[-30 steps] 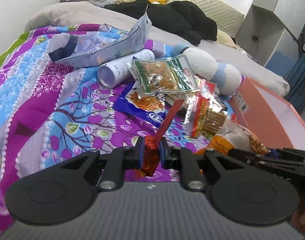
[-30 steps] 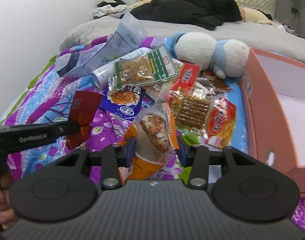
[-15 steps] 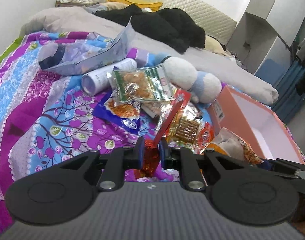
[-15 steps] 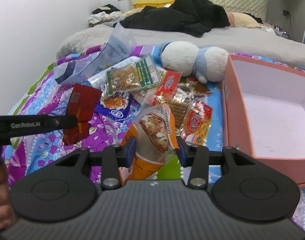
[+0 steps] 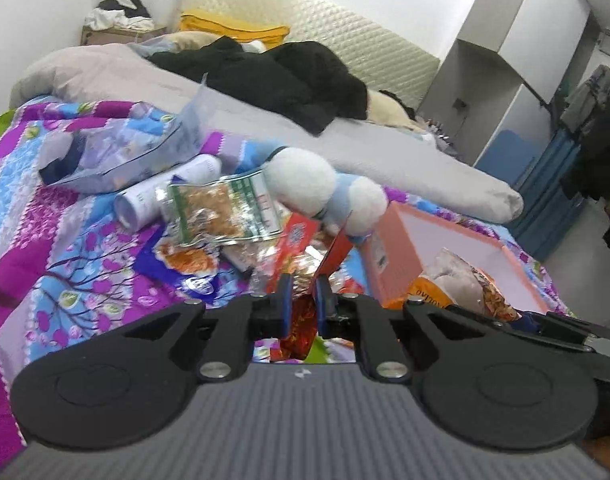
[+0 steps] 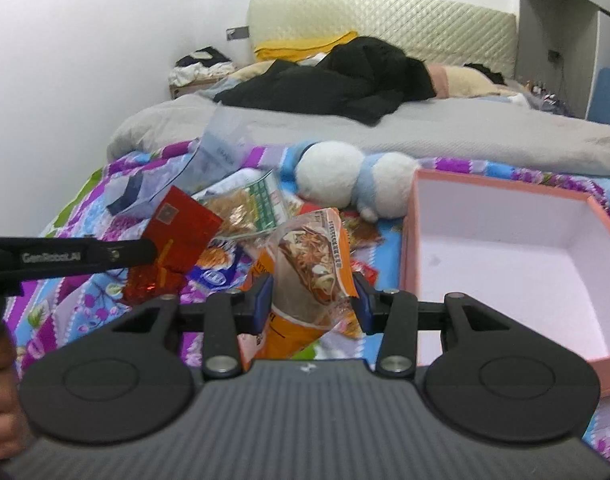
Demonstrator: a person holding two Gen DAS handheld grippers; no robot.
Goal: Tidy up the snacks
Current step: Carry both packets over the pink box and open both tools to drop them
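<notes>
My left gripper (image 5: 303, 300) is shut on a red foil snack packet (image 5: 333, 256), held in the air above the bedspread; it also shows in the right wrist view (image 6: 177, 236). My right gripper (image 6: 311, 300) is shut on an orange noodle snack bag (image 6: 309, 268), seen too in the left wrist view (image 5: 465, 284). A pink open box (image 6: 409, 240) with a white inside stands to the right, no snacks in its visible part. A pile of snack packets (image 5: 225, 208) lies on the bedspread ahead.
A white and blue plush toy (image 6: 353, 180) lies beside the box's far left corner. A white tube (image 5: 165, 196) and a clear plastic bag (image 5: 121, 156) lie at the pile's left. Black clothes (image 6: 337, 80) lie on the grey duvet behind. A wardrobe (image 5: 505, 92) stands at right.
Both grippers have risen and moved right toward the pink box, each keeping its packet. The box now sits closer, and the snack pile lies lower and further left.
</notes>
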